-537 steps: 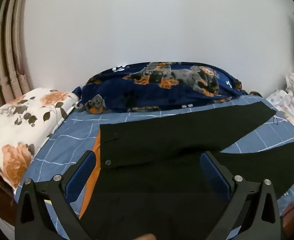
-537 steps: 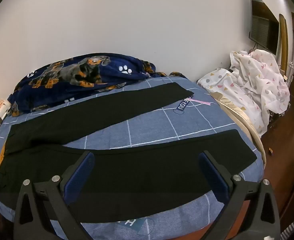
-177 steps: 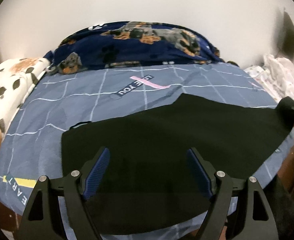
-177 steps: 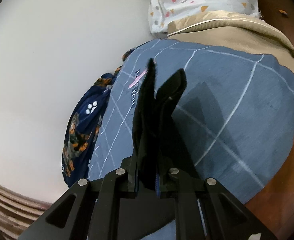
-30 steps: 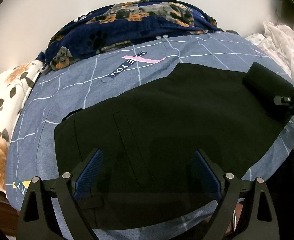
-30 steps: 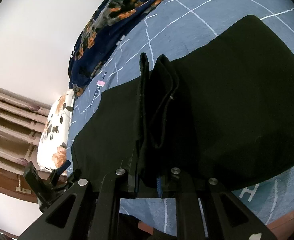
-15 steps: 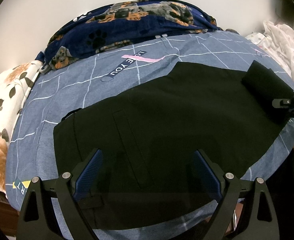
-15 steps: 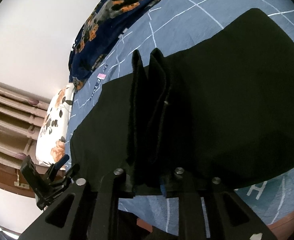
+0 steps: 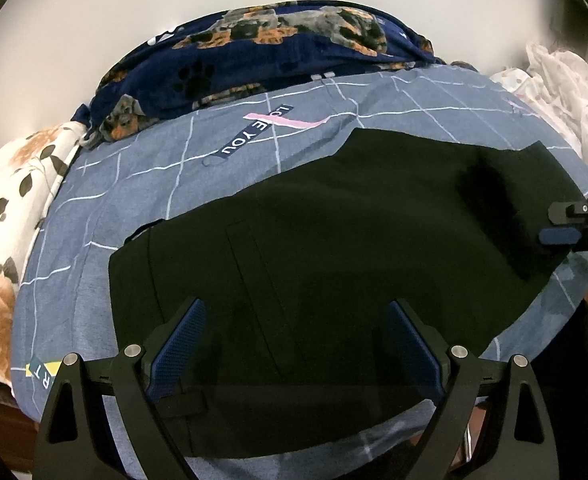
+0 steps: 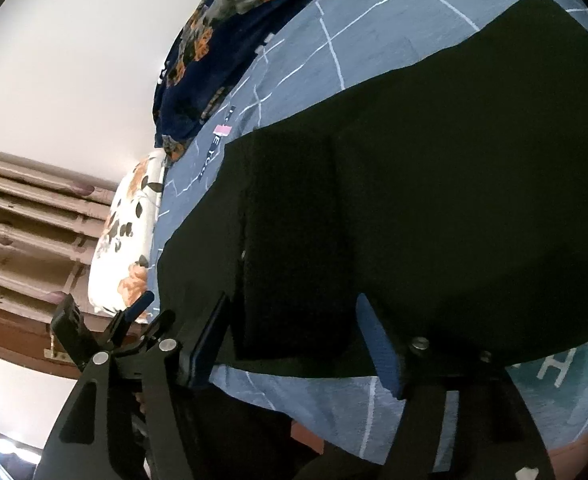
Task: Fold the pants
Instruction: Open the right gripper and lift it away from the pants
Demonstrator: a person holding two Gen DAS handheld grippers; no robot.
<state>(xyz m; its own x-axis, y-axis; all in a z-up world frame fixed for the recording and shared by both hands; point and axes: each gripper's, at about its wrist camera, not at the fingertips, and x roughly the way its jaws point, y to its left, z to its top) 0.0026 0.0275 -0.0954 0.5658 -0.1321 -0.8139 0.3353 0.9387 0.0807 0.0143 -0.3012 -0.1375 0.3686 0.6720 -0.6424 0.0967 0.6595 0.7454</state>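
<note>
- Black pants point(image 9: 334, 248) are lying flat across the frame's centre on the blue bedsheet point(image 9: 142, 184), hem end turned over at right
- Right gripper point(image 10: 294, 344) is standing apart around the turned-over flap, seemingly letting it settle
- Left gripper point(image 9: 294, 340) is hovering apart over the waistband, lower centre, holding nothing

Black fabric pants point(image 9: 334, 248), folded lengthwise with one leg stacked on the other, lie flat across the front half of a bed covered in a blue grid-patterned sheet point(image 9: 142, 184). The waistband end sits near the front left corner; the leg ends, doubled back into a short flap point(image 10: 294, 248), rest near the right edge.
</note>
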